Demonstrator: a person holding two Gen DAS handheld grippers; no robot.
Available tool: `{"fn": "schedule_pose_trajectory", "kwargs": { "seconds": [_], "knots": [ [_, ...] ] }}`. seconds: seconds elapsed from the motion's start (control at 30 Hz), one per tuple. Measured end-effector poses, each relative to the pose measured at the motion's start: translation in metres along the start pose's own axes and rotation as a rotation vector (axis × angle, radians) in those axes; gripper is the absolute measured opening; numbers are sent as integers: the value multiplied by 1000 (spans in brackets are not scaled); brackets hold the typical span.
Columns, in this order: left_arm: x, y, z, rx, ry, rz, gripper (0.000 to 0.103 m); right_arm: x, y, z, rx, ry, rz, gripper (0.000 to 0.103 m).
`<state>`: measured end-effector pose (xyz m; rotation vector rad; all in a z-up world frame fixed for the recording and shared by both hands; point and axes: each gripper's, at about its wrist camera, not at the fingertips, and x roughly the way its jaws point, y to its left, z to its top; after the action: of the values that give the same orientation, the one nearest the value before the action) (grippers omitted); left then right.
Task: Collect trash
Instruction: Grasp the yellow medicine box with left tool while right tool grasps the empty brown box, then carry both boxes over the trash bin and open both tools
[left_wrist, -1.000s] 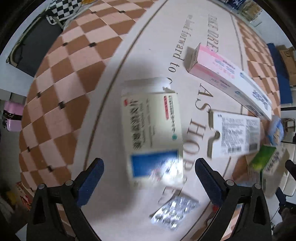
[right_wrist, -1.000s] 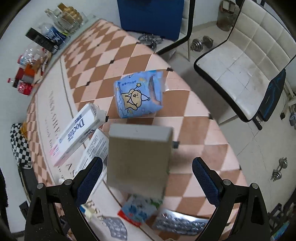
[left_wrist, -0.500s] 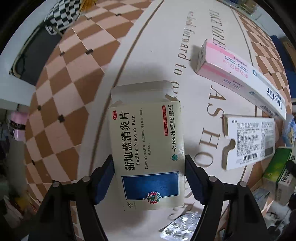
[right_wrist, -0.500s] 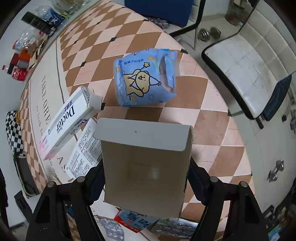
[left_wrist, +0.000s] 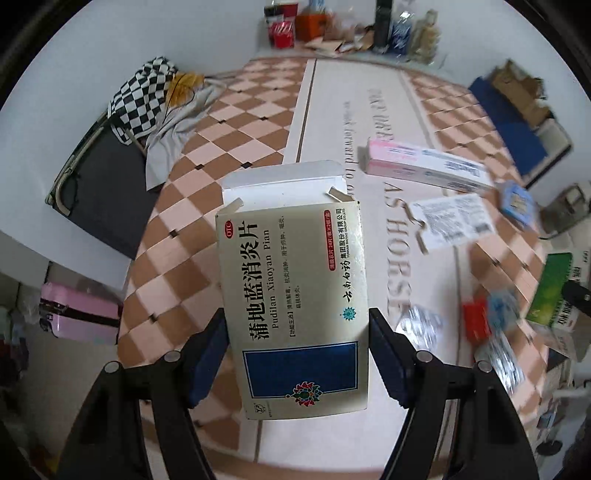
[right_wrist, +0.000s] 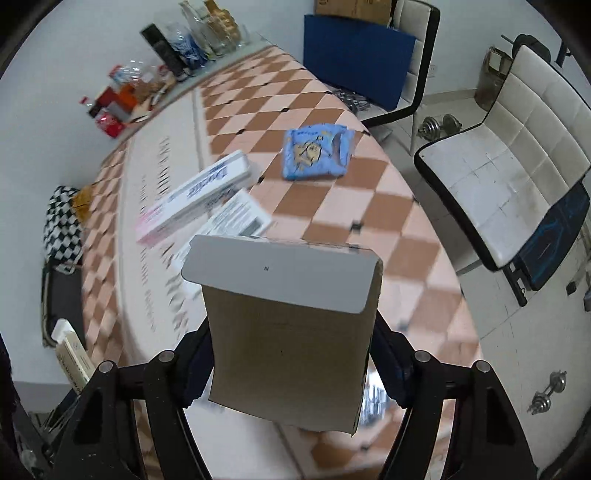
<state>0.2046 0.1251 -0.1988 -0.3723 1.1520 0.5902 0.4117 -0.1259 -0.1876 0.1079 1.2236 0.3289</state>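
My left gripper (left_wrist: 297, 350) is shut on a cream and blue medicine box (left_wrist: 291, 288) with its top flap open, lifted above the checkered table (left_wrist: 236, 122). The jaws of my right gripper (right_wrist: 291, 363) are closing on a plain brown carton (right_wrist: 288, 325) with a grey flap; both pads press its sides and it hangs over the table. On the table lie a long pink and white box (left_wrist: 424, 168), a flat white printed box (left_wrist: 454, 221), a blue cartoon packet (right_wrist: 317, 153), blister packs (left_wrist: 421, 326), a red packet (left_wrist: 476, 321) and a green box (left_wrist: 546, 288).
Bottles and boxes (left_wrist: 332, 29) crowd the table's far end. A checkered cloth (left_wrist: 144, 99) hangs on a chair at the left, a pink suitcase (left_wrist: 77, 317) below it. White chairs (right_wrist: 509, 184), a blue board (right_wrist: 354, 55) and dumbbells (right_wrist: 439, 123) stand to the right.
Both grippers closed on their boxes, which lay between open jaws a second ago, and lifted them off the table. The table now looks farther away in both views.
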Motion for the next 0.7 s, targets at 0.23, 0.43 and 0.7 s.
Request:
{"fn": "schedule_pose_trajectory", "kwargs": {
  "seconds": [0.23, 0.43, 0.7],
  "knots": [
    [-62, 35, -73, 86, -65, -93, 71, -70, 7, -112, -8, -87, 65, 76],
    [-83, 61, -157, 137, -11, -165, 71, -94, -7, -238, 7, -58, 90, 76],
    [-2, 75, -278, 132, 280, -203, 71, -26, -71, -384, 84, 198, 63, 76]
  ]
}}
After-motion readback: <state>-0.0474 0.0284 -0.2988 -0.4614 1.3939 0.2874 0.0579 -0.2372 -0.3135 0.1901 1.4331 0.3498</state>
